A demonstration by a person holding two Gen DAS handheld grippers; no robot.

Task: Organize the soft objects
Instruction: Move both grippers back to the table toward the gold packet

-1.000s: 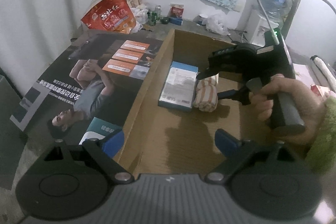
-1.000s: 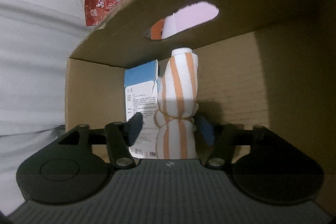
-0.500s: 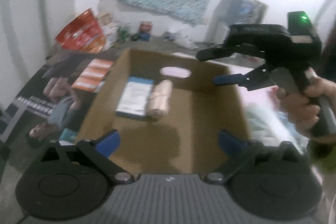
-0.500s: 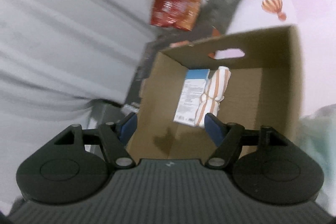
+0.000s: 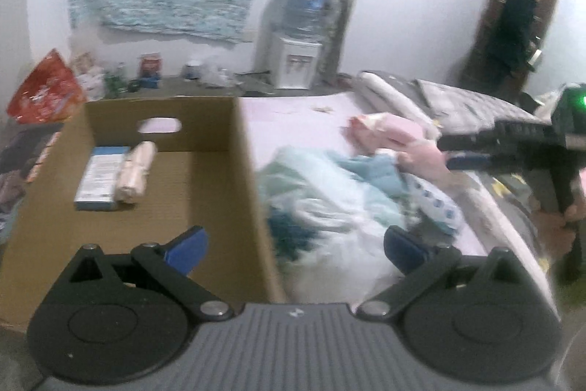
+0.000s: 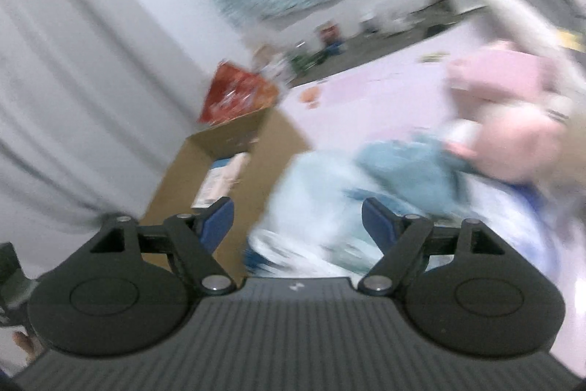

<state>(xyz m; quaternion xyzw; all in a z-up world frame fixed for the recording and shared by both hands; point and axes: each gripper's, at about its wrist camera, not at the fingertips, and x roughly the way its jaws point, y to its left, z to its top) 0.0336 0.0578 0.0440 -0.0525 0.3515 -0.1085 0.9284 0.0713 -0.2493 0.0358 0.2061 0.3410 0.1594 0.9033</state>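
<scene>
left gripper [image 5: 295,244] spread wide, empty, pointed over the seam between box [image 5: 234,171] and heap [image 5: 348,193]. right gripper [image 6: 297,222] opening, nothing between the pads, aimed down at the same heap, which fills its view just ahead. heap lying on the bed [image 5: 293,120], touching the box's right wall; to the right and forward of the left gripper, straight ahead of the right one. probably the right hand nearer the pink piece [image 6: 505,120] at the heap's far side. inside the box, a rolled towel [image 5: 133,171] lying lengthwise beside a blue carton [image 5: 99,178], at the far left corner. heavy blur throughout: separate cloths hard to tell apart, no long axis readable. right gripper cut off at the left view's edge.
</scene>
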